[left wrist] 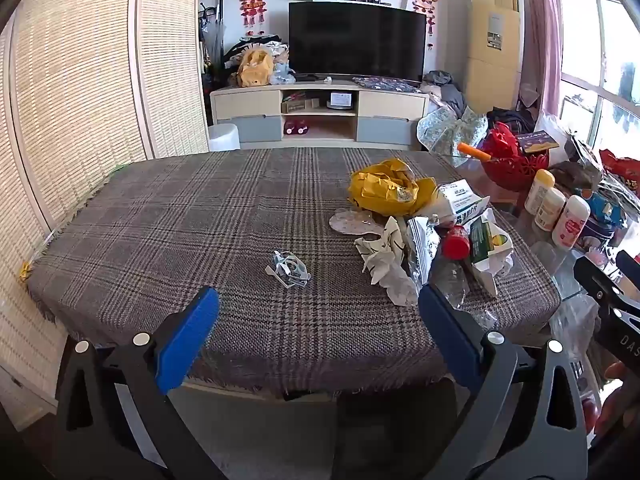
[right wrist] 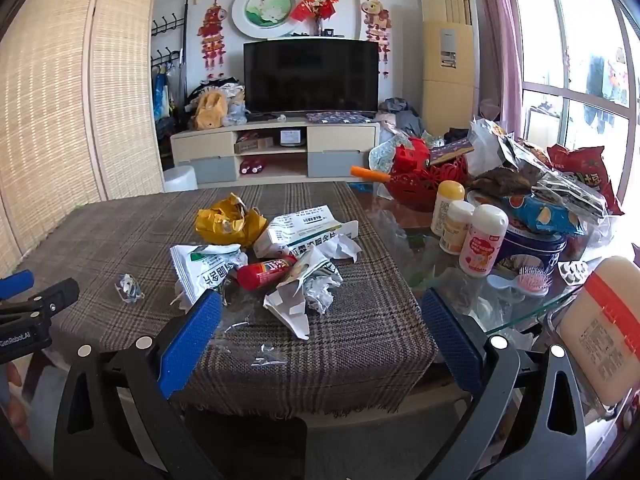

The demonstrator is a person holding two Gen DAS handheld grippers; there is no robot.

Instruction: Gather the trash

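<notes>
A pile of trash lies on the plaid tablecloth: a yellow crumpled bag, a white medicine box, a red-capped bottle, a white-green wrapper and crumpled paper. A small crumpled plastic scrap lies apart to the left. My left gripper is open and empty above the table's near edge. My right gripper is open and empty, just short of the pile.
A glass table part on the right holds white bottles, a blue tin, snack bags, a red basket and a hairbrush. A TV stand and a bamboo screen stand behind.
</notes>
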